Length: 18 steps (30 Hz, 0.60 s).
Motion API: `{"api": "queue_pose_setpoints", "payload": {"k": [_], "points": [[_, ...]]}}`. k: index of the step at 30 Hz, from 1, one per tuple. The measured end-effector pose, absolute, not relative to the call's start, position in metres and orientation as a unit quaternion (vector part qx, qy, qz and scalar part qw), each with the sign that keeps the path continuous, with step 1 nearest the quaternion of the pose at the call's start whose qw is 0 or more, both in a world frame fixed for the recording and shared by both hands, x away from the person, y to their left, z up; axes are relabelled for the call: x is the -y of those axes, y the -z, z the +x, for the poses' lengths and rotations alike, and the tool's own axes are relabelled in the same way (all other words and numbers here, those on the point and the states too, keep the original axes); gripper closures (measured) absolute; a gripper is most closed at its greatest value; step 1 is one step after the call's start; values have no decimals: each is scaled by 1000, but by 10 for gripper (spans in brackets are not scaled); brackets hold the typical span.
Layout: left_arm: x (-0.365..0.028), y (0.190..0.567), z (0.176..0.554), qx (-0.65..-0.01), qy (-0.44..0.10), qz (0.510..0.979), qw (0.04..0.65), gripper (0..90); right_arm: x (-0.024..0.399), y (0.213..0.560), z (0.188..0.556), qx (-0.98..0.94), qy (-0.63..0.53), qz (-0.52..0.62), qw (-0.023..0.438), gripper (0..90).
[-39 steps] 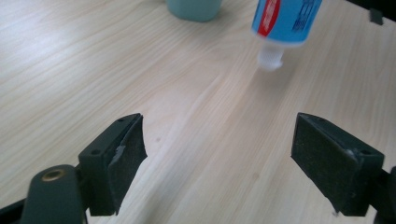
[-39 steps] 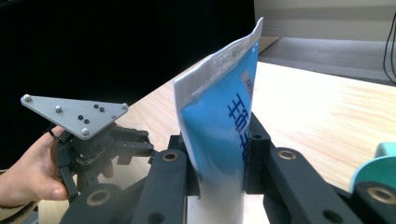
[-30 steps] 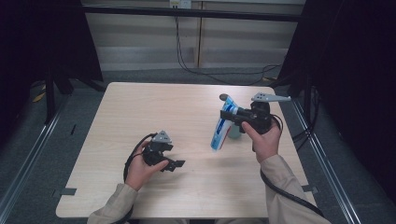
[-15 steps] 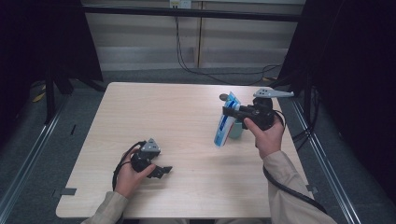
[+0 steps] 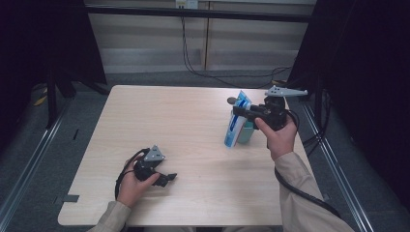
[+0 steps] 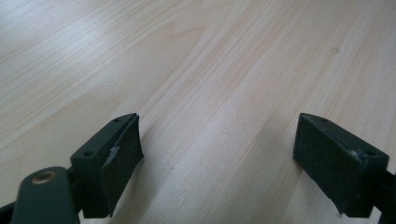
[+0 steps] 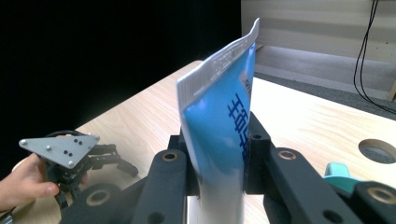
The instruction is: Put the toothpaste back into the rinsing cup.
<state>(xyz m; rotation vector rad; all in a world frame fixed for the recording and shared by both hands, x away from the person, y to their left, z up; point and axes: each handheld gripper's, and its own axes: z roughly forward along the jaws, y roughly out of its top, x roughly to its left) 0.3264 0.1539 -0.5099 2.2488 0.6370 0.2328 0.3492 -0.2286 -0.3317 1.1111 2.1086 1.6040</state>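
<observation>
Near the right edge of the bench point(image 5: 145, 111) the right claw point(image 7: 219, 163) pinches a blue-and-white tube point(image 5: 237, 121) about midway up its body, crimped end up, with its foot down at the bench top. A teal cup-like thing point(image 5: 247, 133) sits just behind the tube, touching or nearly so; I cannot tell which. The left claw point(image 5: 167, 179) rests low near the front edge of the bench, well apart from the tube, its jaws spread wide with nothing but bare wood between them. To my eye the step in hand is standing or carrying the tube with one claw while the other waits. To do it well, I would keep the squeeze light, since the soft tube could buckle or ooze, and hold it upright so the crimp does not sway. If the left claw is to help, it should come in level and take the tube lower down, clear of the right claw's jaws and of the teal thing.
</observation>
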Motion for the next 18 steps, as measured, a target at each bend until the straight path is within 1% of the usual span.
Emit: {"api": "queue_pose_setpoints", "payload": {"k": [9, 18], "points": [[-154, 510, 326, -248, -93, 884, 385, 146, 233, 318, 354, -725, -555, 382, 143, 750], [-154, 510, 327, -243, -90, 885, 386, 146, 236, 313, 360, -721, -554, 387, 149, 749]]}}
